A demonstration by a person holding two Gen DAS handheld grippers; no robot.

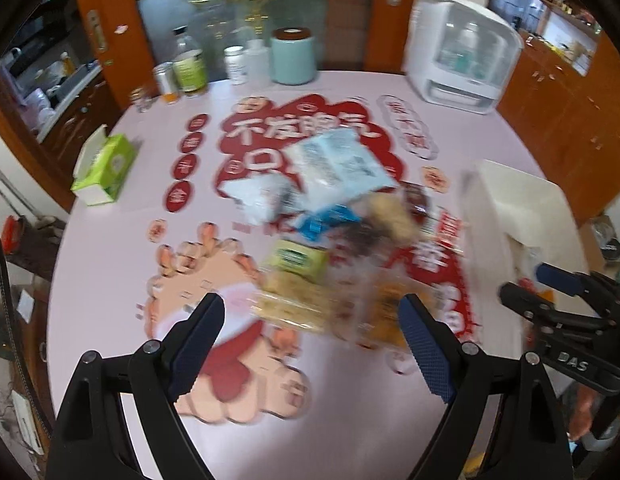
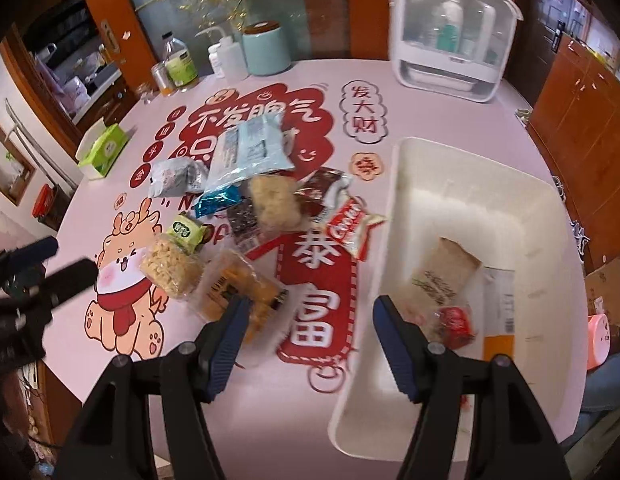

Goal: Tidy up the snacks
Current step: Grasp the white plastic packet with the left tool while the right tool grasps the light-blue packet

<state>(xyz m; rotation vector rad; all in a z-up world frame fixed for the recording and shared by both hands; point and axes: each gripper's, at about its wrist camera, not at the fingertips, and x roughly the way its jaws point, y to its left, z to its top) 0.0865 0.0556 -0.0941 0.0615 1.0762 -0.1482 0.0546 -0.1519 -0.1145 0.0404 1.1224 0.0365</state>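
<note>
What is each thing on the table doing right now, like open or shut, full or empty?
left gripper: open, holding nothing.
right gripper: open, holding nothing.
white bin: open-topped, a few packets inside, mostly bare.
snack pile: loose on the table, outside the bin.
tissue box: open at the top.
teal canister: upright, lid on.
white cabinet: door closed, bottles inside.

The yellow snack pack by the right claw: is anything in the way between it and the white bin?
Nothing visible blocks it. The yellow snack pack lies at the near edge of the pile, and only bare tablecloth separates it from the white bin. The right claw is open and empty above that gap.
</note>
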